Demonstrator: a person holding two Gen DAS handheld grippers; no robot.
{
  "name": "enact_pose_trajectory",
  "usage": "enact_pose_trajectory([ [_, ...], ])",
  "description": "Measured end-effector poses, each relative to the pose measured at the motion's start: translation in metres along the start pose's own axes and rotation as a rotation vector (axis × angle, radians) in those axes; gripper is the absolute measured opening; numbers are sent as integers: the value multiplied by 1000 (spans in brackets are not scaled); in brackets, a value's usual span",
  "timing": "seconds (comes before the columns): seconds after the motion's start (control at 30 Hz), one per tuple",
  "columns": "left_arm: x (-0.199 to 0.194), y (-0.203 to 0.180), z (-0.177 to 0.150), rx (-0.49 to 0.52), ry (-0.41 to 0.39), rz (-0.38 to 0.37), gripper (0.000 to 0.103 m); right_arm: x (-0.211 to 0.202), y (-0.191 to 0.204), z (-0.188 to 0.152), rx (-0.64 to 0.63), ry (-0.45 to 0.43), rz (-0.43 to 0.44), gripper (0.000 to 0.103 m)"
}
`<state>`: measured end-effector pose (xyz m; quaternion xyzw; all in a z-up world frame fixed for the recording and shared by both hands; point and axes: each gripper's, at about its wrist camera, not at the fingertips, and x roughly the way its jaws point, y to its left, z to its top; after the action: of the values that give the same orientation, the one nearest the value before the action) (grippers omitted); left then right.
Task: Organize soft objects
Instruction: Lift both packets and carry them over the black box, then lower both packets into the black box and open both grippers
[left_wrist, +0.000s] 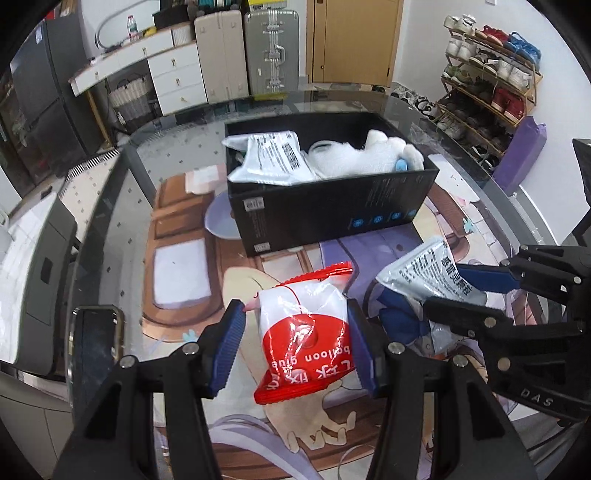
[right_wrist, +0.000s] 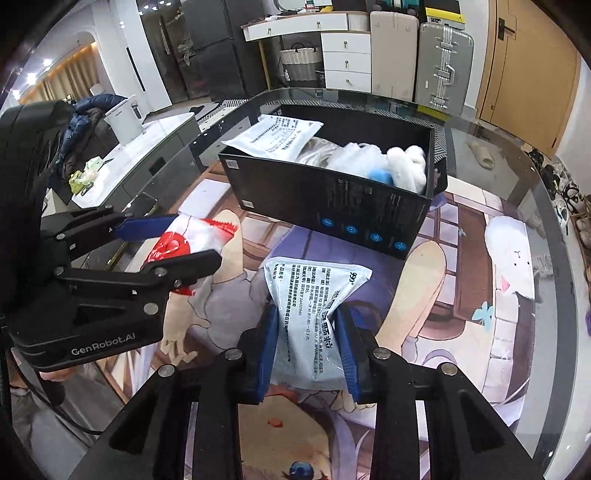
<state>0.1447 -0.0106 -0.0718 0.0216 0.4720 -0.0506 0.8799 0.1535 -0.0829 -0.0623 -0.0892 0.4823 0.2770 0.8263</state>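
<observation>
1. Red-and-white balloon glue packet (left_wrist: 304, 338) sits pinched between the blue pads (left_wrist: 226, 349) of the left tongs (left_wrist: 295, 347), lifted above the worktop (left_wrist: 110, 229) near its near edge.
2. In the right wrist view those same left tongs (right_wrist: 192, 240) come in from the left side, clamped on the red-and-white packet (right_wrist: 184, 236).
3. Silver-grey medicine sachet (right_wrist: 314, 314) with printed black text is squeezed between the blue pads (right_wrist: 267, 350) of the right tongs (right_wrist: 308, 350); its top flares out wide above the grip.
4. From the left wrist view, the right tongs (left_wrist: 458, 291) reach in from the right edge, gripping that sachet (left_wrist: 424, 273) just beside the red packet.
5. Black box (left_wrist: 332, 206) stands toward the far edge of the worktop, open at the top, well beyond both packets.
6. Inside it, a white printed pouch (left_wrist: 273, 158) leans at the left end, poking over the rim.
7. A white plush toy (left_wrist: 369, 155) with a blue bit fills the right end of the box.
8. The worktop is glass, laid over a colourful cartoon mat (right_wrist: 461, 258).
9. Beyond the far edge: two suitcases (left_wrist: 271, 51), a white drawer unit (left_wrist: 177, 77) and, at the right, a shoe rack (left_wrist: 487, 74).
</observation>
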Motion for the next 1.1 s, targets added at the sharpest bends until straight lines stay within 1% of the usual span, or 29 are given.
enact_pose_trajectory([
  [0.27,-7,1,3,11,-27,13,54,-7,9,2,-4,-18,-4,31],
  [0.53,-16,2,6,6,-54,14,54,-25,6,8,8,-69,-5,31],
  [0.77,-32,4,17,-10,-107,10,54,-54,0,22,29,-150,-6,31],
  [0.9,-43,4,28,-1,-157,20,54,-69,-2,37,30,-203,-25,31],
  [0.97,-47,5,36,-5,-179,36,54,-73,-3,43,31,-221,-29,31],
  [1.03,-49,5,44,-11,-196,32,54,-75,-5,52,41,-243,-30,31],
  [1.1,-49,7,51,-14,-214,28,54,-77,-7,59,44,-266,-48,31],
])
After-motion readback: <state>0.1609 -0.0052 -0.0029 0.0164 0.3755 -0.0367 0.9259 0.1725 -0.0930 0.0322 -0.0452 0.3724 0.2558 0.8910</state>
